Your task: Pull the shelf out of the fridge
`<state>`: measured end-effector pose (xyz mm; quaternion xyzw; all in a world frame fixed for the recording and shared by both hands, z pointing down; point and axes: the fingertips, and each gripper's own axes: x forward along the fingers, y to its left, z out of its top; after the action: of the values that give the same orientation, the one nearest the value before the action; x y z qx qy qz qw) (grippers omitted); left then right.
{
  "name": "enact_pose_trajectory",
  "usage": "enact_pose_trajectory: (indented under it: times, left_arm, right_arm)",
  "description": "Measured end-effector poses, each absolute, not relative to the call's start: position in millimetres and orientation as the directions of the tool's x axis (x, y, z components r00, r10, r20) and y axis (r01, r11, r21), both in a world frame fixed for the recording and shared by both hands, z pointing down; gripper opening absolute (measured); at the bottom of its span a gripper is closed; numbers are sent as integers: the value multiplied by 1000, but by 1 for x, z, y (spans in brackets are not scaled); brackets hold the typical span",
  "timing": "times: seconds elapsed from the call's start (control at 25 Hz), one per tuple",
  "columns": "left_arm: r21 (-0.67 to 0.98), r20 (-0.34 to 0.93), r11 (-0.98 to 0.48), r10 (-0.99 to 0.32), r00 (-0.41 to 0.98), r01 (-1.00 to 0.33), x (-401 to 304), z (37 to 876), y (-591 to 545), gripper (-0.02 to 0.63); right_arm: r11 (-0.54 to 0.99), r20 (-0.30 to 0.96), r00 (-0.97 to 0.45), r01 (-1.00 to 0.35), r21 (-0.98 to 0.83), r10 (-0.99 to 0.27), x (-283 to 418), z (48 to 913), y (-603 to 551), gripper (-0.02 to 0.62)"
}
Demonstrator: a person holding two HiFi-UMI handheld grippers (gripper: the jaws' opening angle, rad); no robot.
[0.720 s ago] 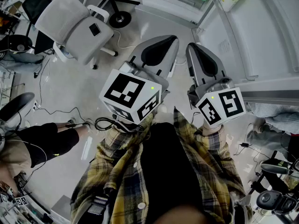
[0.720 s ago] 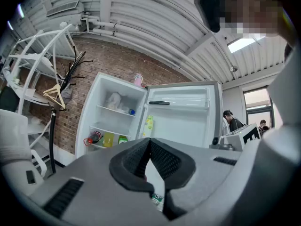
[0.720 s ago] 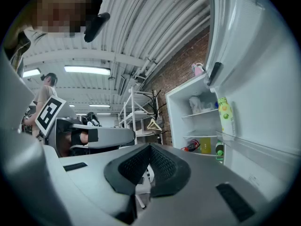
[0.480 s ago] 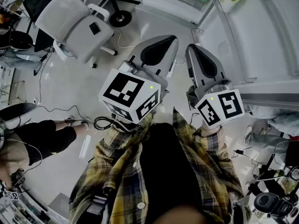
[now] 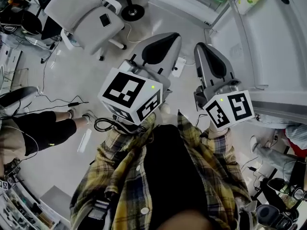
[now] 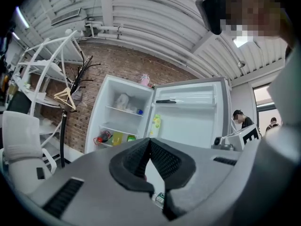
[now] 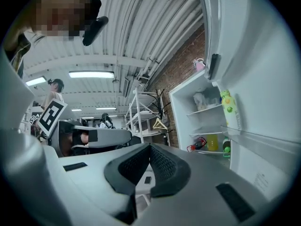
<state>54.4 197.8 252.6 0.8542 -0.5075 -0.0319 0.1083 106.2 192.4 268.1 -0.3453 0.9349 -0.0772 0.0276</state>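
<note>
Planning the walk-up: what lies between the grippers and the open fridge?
Only bare floor, by the head view; the office chair stands aside, left of that stretch.

The left gripper and right gripper have smooth matt grey plastic shells and black, finely ribbed, rubbery-looking pads. The fridge looks glossy white plastic inside, with a rough brick wall at its ten o'clock. At six o'clock in the head view, the shirt is soft checked cloth.
</note>
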Motion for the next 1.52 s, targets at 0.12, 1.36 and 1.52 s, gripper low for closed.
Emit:
enact_pose_trajectory:
  times: [0.12,1.36,1.52]
  left_arm:
    - [220,52,-447,-882,468,-867,43,253,198,3]
    - [278,81,-638,-729,680,-718,-116,271,61,3]
    - [300,92,-641,-718,690,-706,-111,279,48,3]
  right_arm:
    - [760,0,-771,-628,-170,-637,95,268,193,17]
    - [573,52,-598,-786,-231,-799,-60,278,73,17]
    - [556,59,-589,-788,-262,-806,-54,283,61,17]
